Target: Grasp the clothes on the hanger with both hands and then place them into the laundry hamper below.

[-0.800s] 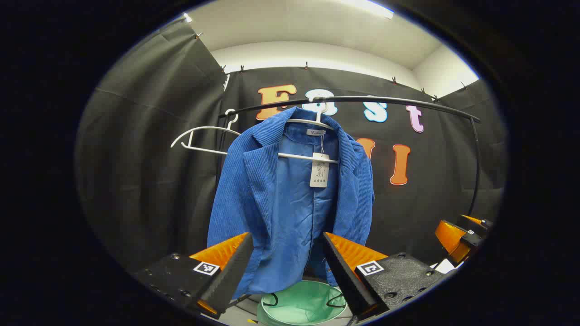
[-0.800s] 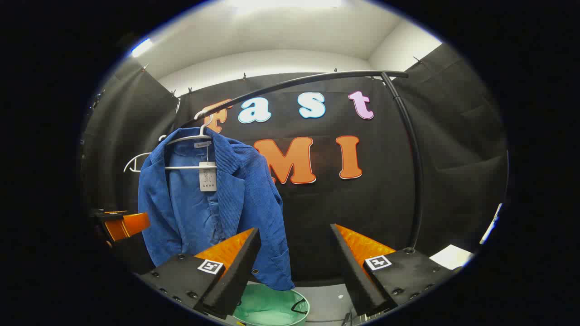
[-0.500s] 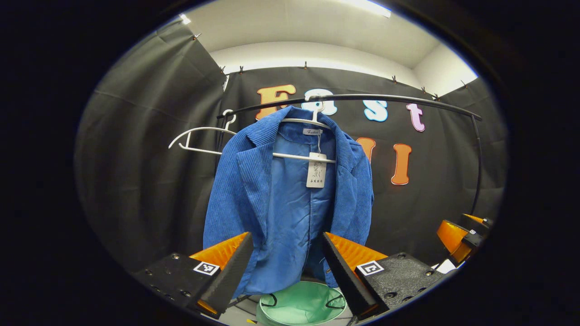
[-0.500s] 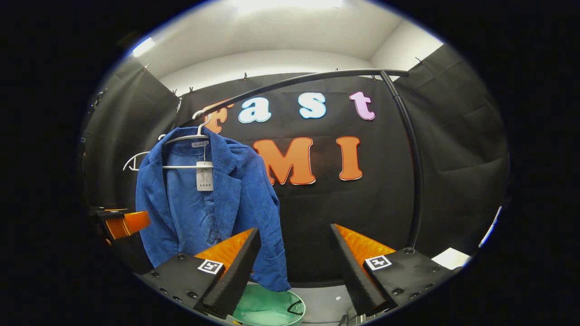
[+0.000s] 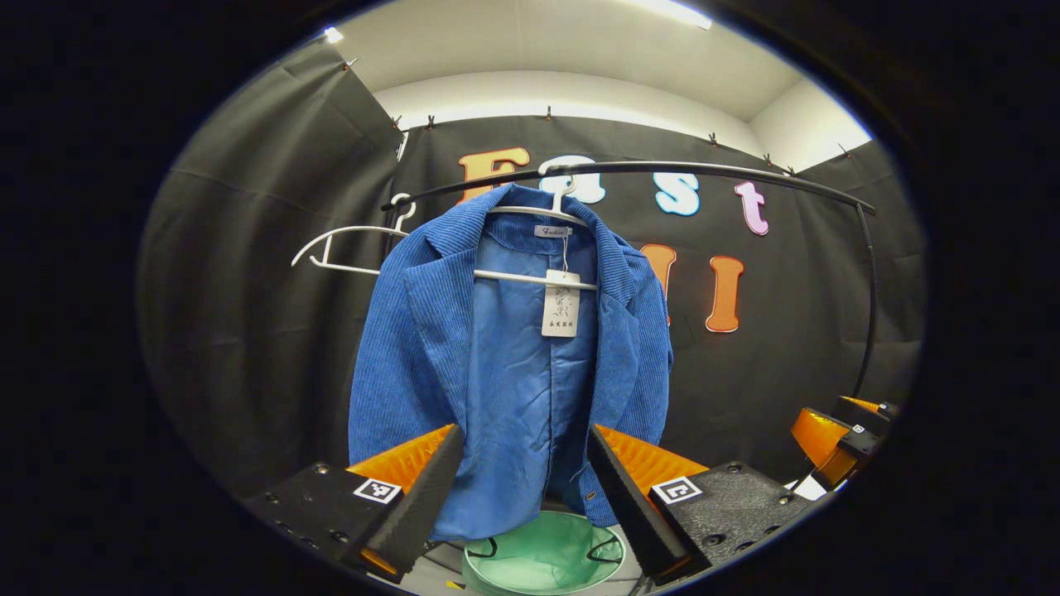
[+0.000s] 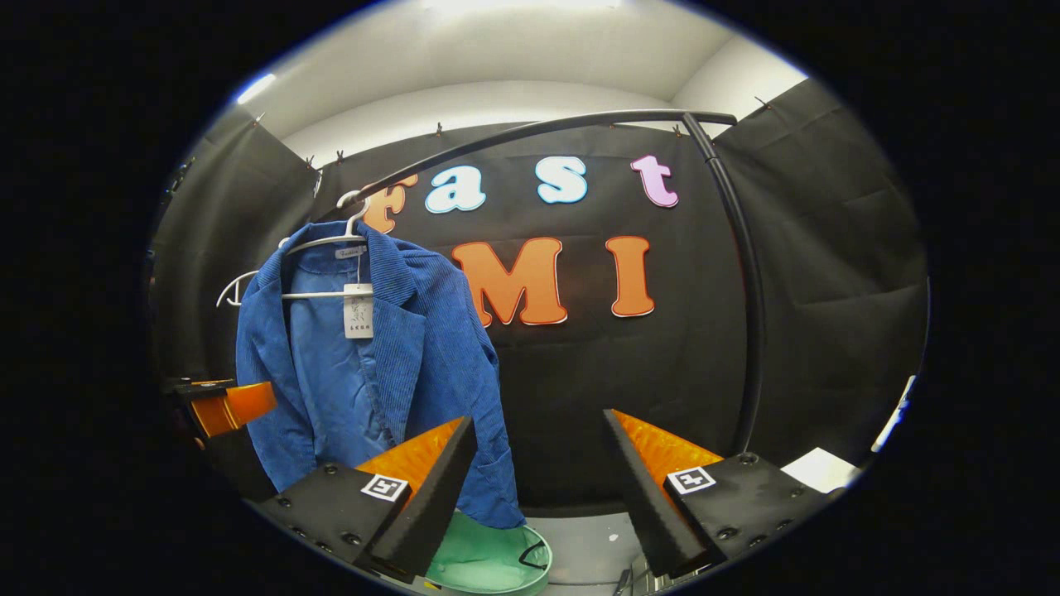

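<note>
Black-draped booth, curved black rail (image 5: 704, 170) overhead. Blue corduroy jacket (image 5: 505, 356) hangs on white hanger (image 5: 530, 213) from rail, directly above green hamper (image 5: 542, 563). Empty hanger (image 5: 339, 248) beside it. My left gripper (image 5: 523, 488) fingers apart, facing jacket hem, not touching. My right gripper (image 6: 538, 484) fingers apart, holding nothing, jacket off to its left.

A royal-blue corduroy jacket (image 5: 513, 356), its ribbed outer cloth set against a smoother, lighter blue lining, hangs on a white hanger (image 5: 530, 277) from a black rail (image 5: 704, 172). A white tag (image 5: 561, 303) with dark print dangles at the collar. A second white hanger (image 5: 339, 248) hangs beside it. Below, the laundry hamper (image 5: 542, 563) is mint green with black handles. A white ceiling (image 6: 497, 58) tops the black cloth wall (image 6: 828, 248).
</note>
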Demonstrator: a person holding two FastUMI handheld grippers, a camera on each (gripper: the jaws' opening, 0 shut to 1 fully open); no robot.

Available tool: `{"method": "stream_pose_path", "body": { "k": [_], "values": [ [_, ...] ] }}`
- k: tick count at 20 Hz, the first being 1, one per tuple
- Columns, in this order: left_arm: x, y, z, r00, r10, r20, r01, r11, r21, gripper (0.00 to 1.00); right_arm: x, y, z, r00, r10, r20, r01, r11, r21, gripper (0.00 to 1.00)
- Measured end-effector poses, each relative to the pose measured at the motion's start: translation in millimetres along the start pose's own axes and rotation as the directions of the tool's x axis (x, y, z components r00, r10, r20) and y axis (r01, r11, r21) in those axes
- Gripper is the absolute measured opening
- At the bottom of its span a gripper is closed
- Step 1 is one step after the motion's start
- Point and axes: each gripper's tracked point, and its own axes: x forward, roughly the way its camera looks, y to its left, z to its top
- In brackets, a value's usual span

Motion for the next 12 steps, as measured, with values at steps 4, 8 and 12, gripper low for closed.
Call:
{"method": "stream_pose_path", "body": {
  "k": [4,8,12],
  "values": [
    [4.0,0.4,5.1,1.000,-0.026,0.015,0.026,1.000,0.014,0.95,-2.4,2.9,2.1,0.999,-0.032,0.013,0.032,0.999,0.011,0.91],
    [5.0,4.3,0.5,0.999,-0.039,0.000,0.039,0.999,-0.009,0.92,-4.2,9.6,2.6,0.999,-0.037,0.013,0.037,0.999,-0.003,0.92],
    [7.8,9.5,-1.4,0.999,-0.037,-0.008,0.037,0.999,-0.016,0.95,-6.2,11.0,2.2,0.999,-0.051,0.011,0.051,0.999,-0.007,0.92]
  ]
}}
